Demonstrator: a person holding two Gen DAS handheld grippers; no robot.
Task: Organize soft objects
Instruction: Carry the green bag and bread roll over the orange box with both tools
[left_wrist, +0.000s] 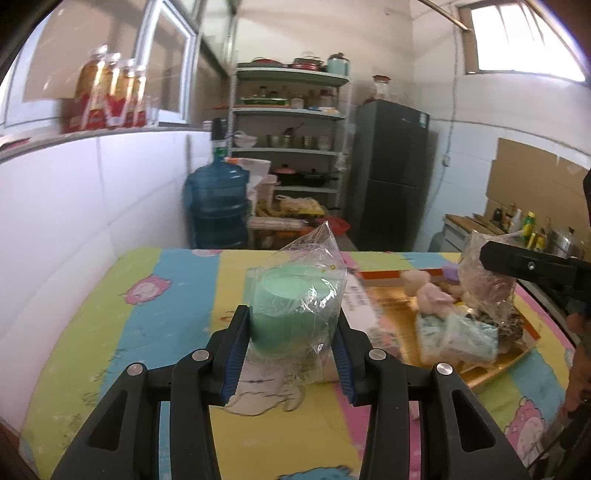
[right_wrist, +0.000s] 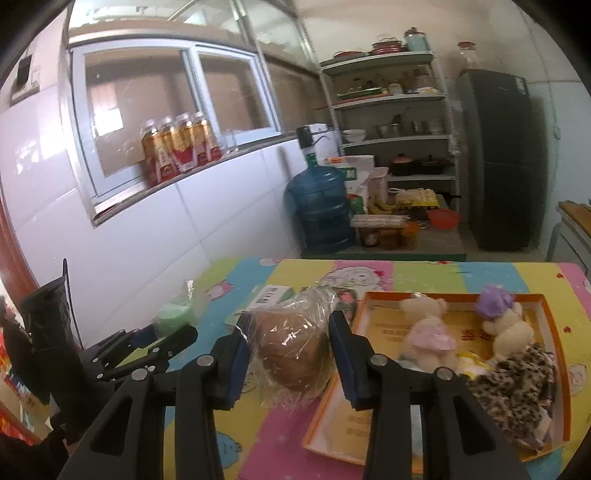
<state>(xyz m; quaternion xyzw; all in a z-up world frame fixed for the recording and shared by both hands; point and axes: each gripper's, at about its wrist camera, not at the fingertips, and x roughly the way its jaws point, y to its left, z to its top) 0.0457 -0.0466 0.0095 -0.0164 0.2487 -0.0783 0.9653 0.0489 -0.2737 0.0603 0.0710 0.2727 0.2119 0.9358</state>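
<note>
My left gripper is shut on a green soft item in a clear plastic bag, held above the colourful tablecloth; the bag also shows in the right wrist view. My right gripper is shut on a brown soft item in clear plastic, just left of the orange tray. In the tray lie a pink-dressed teddy bear, a purple-hatted bear and a leopard-print cloth. The left wrist view shows the tray and the right gripper's bag.
The table stands against a white tiled wall. A white-green box lies on the cloth beyond the brown bag. Behind the table are a blue water jug, shelves and a dark fridge.
</note>
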